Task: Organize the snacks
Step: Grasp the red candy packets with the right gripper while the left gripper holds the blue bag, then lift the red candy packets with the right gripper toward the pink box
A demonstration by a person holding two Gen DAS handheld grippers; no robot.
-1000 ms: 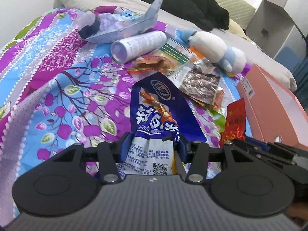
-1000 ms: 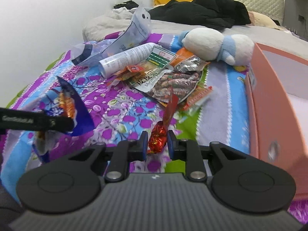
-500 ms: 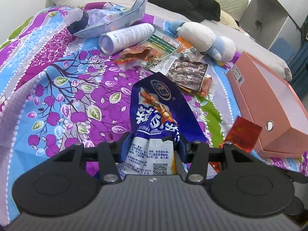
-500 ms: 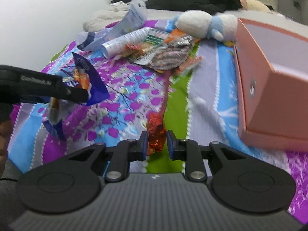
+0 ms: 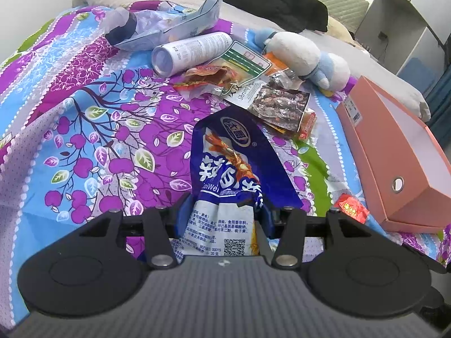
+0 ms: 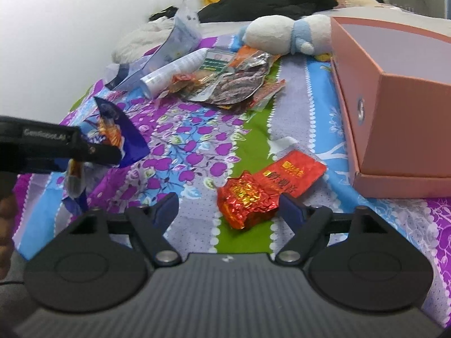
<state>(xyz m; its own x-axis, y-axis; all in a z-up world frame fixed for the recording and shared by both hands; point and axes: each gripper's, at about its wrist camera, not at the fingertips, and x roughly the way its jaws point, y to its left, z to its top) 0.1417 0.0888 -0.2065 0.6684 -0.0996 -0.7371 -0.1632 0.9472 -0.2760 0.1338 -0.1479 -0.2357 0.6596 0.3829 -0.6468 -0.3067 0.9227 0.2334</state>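
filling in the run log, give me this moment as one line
left hand-held gripper: shut on blue snack bag | right hand-held gripper: opening, red packet on bedspread beside pink box

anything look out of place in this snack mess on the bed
Yes: a white plush toy and a white spray can lie among the snack packets. The red foil packet sits on the bedspread beside the pink box, not in it, between the opening right tongs.

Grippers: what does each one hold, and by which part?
Left gripper clamps the blue packet by its white end. Right gripper, opening, holds nothing.
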